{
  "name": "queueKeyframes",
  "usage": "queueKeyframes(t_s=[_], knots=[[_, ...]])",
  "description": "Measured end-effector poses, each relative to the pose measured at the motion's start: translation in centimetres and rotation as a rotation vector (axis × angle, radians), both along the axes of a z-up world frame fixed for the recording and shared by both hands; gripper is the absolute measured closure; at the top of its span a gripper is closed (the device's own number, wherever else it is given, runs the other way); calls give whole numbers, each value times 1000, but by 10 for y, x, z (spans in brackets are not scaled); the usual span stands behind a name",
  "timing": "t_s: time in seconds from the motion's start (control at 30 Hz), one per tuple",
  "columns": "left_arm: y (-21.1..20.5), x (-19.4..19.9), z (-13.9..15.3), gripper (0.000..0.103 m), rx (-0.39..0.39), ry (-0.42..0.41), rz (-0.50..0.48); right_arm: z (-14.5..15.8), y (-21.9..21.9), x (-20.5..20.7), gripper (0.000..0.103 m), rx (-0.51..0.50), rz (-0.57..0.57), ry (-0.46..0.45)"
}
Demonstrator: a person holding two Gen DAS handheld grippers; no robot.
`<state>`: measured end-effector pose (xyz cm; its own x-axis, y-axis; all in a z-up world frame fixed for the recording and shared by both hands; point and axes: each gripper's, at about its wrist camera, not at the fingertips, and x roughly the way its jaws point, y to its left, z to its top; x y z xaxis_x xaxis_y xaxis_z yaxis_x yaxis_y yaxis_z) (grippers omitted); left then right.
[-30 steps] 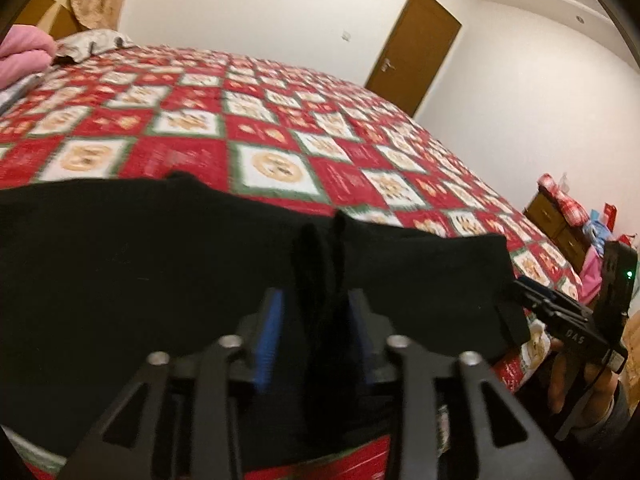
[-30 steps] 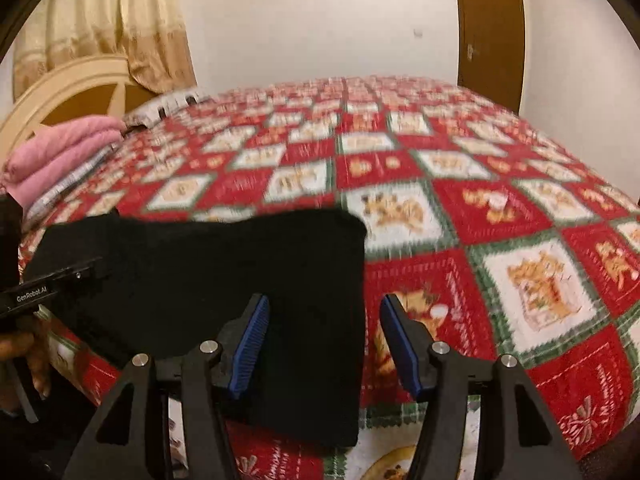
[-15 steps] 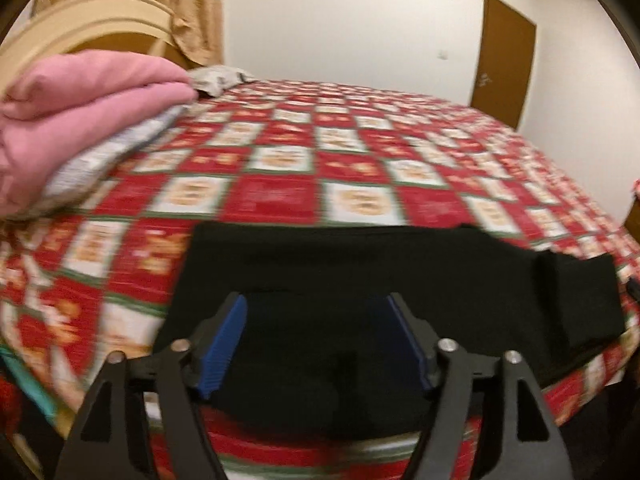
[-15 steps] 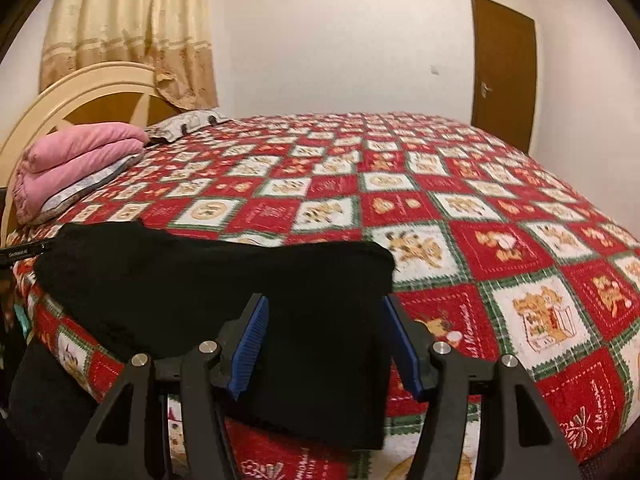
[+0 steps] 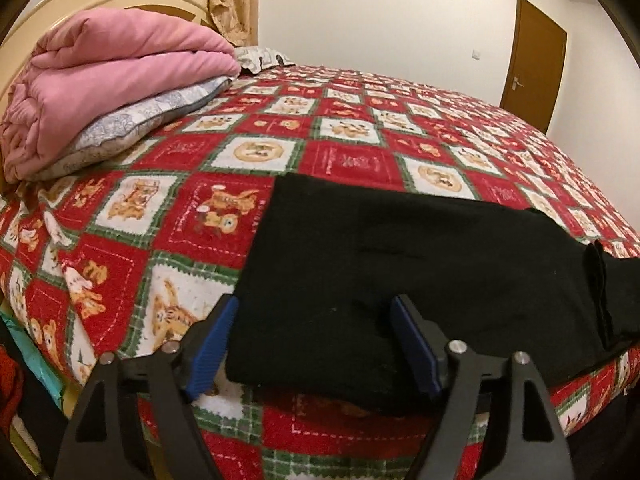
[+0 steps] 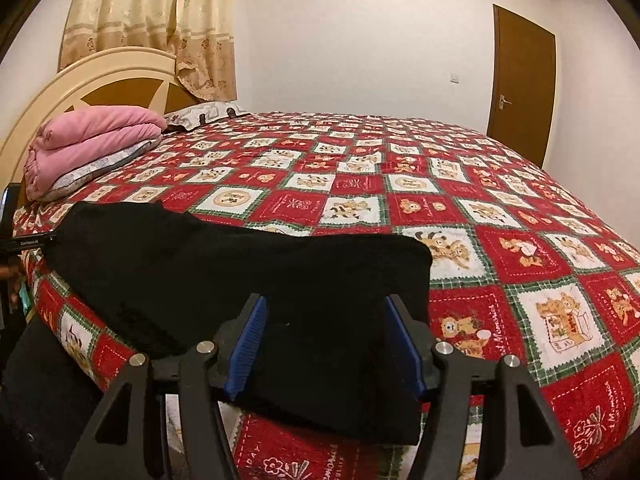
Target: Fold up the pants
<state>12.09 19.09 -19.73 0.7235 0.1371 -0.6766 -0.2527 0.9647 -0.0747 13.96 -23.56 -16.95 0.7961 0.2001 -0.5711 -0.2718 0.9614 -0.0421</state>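
Black pants (image 5: pixel 400 272) lie flat along the near edge of a bed with a red patchwork quilt (image 5: pixel 344 160). My left gripper (image 5: pixel 316 340) is open and empty, its blue pads straddling the pants' left end from just above. In the right wrist view the pants (image 6: pixel 240 272) stretch to the left, with their right end hanging slightly over the bed edge. My right gripper (image 6: pixel 324 340) is open and empty, hovering over that right end. The left gripper's body (image 6: pixel 28 242) shows at the far left of the right wrist view.
A folded pink blanket (image 5: pixel 112 76) on a grey pillow (image 5: pixel 140 124) sits by the cream headboard (image 6: pixel 80 92). A second pillow (image 6: pixel 204 114) lies farther back. A brown door (image 6: pixel 520 80) is in the far wall. Curtains (image 6: pixel 152 28) hang behind the headboard.
My left gripper let go of a fold of the pants, opened, and swung left to the pants' left end. My right gripper stayed open and shifted left over the pants' right end.
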Motion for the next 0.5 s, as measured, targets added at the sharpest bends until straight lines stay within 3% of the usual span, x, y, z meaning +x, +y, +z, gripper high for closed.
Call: queueKeyframes(t_s=[0.13, 0.27, 0.5], knots=[[-1, 4, -4, 3, 10, 7, 11, -1, 1, 0, 40, -5, 5, 2], [7, 7, -9, 0, -45, -2, 25, -2, 4, -1, 40, -12, 10, 4], [10, 11, -13, 0, -55, -23, 9, -2, 7, -2, 40, -18, 20, 0]])
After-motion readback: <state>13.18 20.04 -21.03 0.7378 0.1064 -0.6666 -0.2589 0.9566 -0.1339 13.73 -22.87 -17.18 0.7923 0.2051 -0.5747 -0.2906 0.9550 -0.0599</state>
